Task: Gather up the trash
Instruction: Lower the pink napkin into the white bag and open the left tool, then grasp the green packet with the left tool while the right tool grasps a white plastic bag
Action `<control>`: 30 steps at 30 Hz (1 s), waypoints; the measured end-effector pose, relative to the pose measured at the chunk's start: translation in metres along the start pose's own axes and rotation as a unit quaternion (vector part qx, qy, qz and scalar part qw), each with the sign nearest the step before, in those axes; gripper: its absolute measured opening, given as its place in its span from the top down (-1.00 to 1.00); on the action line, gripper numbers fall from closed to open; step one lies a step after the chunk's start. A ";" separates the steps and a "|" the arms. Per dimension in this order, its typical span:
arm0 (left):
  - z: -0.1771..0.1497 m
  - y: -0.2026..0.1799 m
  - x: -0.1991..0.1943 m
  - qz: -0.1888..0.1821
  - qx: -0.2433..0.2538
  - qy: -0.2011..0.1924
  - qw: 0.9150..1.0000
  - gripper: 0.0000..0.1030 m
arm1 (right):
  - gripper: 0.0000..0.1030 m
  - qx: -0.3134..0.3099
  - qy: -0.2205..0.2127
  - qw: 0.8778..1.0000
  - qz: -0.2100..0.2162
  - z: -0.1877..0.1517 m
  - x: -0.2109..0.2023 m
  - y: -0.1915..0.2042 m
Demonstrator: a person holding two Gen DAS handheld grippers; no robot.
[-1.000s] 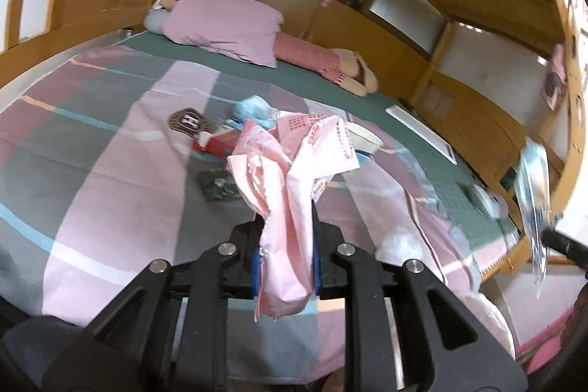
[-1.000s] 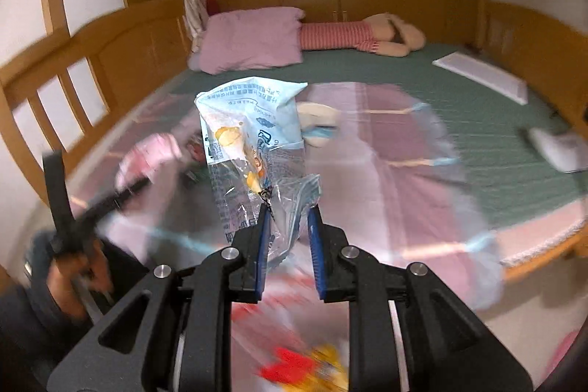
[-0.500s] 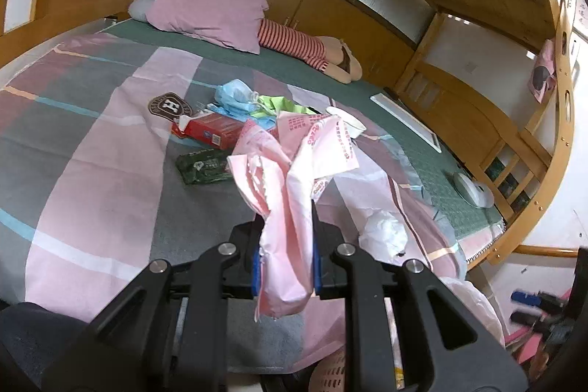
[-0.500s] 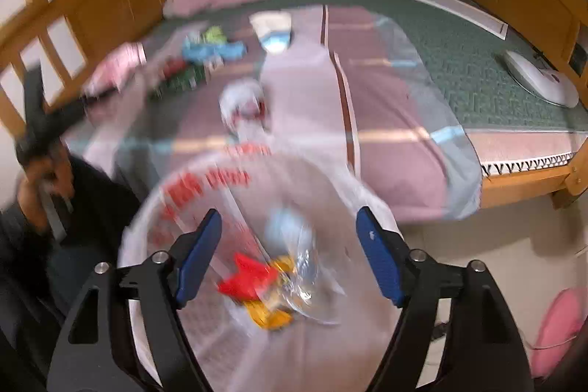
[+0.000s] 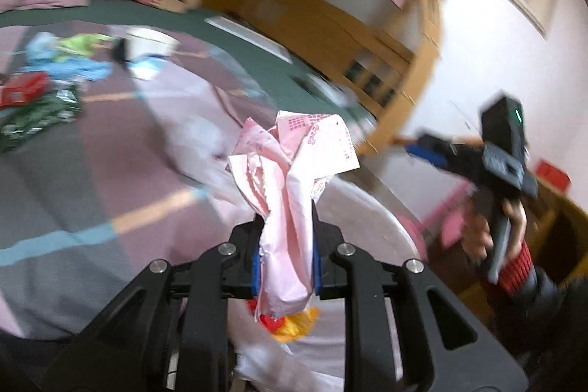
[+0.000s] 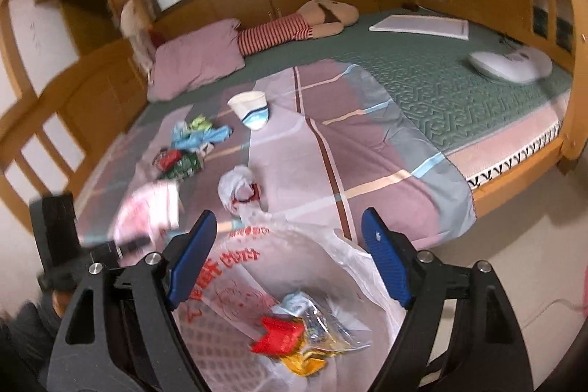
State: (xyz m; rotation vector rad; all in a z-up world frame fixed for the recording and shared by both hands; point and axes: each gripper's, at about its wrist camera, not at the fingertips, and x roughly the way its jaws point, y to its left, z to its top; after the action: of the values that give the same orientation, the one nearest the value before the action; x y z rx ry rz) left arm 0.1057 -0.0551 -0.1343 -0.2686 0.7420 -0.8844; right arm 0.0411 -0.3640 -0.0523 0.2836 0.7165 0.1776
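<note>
My left gripper (image 5: 286, 267) is shut on a crumpled pink wrapper (image 5: 294, 171) and holds it over the white trash bag (image 5: 371, 230) beside the bed. My right gripper (image 6: 290, 259) is open and empty above the same trash bag (image 6: 235, 285), which holds a red wrapper (image 6: 277, 338) and a clear snack bag (image 6: 316, 322). The pink wrapper also shows blurred in the right wrist view (image 6: 150, 212). On the bed lie a crumpled white bag (image 6: 239, 190), a paper cup (image 6: 251, 107), blue and green wrappers (image 6: 200, 135) and a red box (image 6: 169, 158).
The striped bedspread (image 6: 312, 171) covers the near part of the wooden bed (image 6: 514, 179). A pink pillow (image 6: 198, 65), a striped plush toy (image 6: 305, 24), a white board (image 6: 422, 24) and a white gadget (image 6: 511, 65) lie farther back. The right gripper shows in the left wrist view (image 5: 503, 157).
My right gripper opened and dropped the clear snack bag into the trash bag, then lifted to face the bed. My left gripper swung right with the pink wrapper, over the bag.
</note>
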 end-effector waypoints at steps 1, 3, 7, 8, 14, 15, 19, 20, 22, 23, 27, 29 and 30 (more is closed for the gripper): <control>-0.003 -0.008 0.007 -0.012 0.016 0.015 1.000 0.61 | -0.55 0.004 -0.001 1.000 0.001 0.000 0.000 -0.002; -0.008 -0.024 0.019 -0.032 0.048 0.044 0.997 0.59 | -0.55 0.012 -0.001 1.000 0.002 0.000 0.000 -0.005; -0.022 -0.054 0.041 -0.019 0.121 0.102 0.987 -0.10 | -0.55 0.015 0.002 1.000 0.004 -0.002 0.002 -0.007; -0.025 -0.059 0.044 -0.008 0.134 0.108 0.985 -0.48 | -0.55 0.016 0.003 1.000 0.005 -0.003 0.002 -0.007; -0.019 -0.039 0.032 0.032 0.090 0.077 0.992 -0.73 | -0.56 0.020 0.017 1.000 0.003 -0.009 0.013 -0.008; -0.015 -0.029 0.025 0.052 0.064 0.058 0.995 -0.73 | -0.56 0.018 0.020 1.000 -0.001 -0.010 0.015 -0.007; 0.004 0.020 -0.021 0.221 -0.061 -0.078 0.970 -0.73 | -0.57 0.015 0.028 0.999 -0.020 -0.007 0.028 0.001; 0.009 0.028 -0.030 0.260 -0.078 -0.102 0.957 -0.73 | -0.58 0.013 0.034 0.999 -0.025 -0.005 0.036 0.007; 0.025 0.045 -0.047 0.331 -0.090 -0.134 0.930 -0.76 | -0.59 0.009 0.047 0.998 -0.027 0.003 0.055 0.020; 0.032 0.051 -0.051 0.353 -0.086 -0.140 0.921 -0.79 | -0.59 0.005 0.052 0.998 -0.024 0.008 0.068 0.029; 0.068 0.082 -0.054 0.423 -0.057 -0.139 0.894 -0.89 | -0.62 -0.026 0.078 0.996 -0.041 0.023 0.131 0.068; 0.080 0.099 -0.050 0.433 -0.046 -0.120 0.892 -0.91 | -0.62 -0.031 0.100 0.993 -0.052 0.029 0.161 0.080; 0.085 0.107 -0.048 0.437 -0.045 -0.111 0.892 -0.92 | -0.62 -0.033 0.117 0.991 -0.059 0.031 0.180 0.087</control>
State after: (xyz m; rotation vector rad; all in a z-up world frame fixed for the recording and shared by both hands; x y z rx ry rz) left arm 0.2088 0.0417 -0.1039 -0.0884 0.5968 0.0408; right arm 0.1900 -0.2412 -0.1146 0.1570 0.9556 0.1227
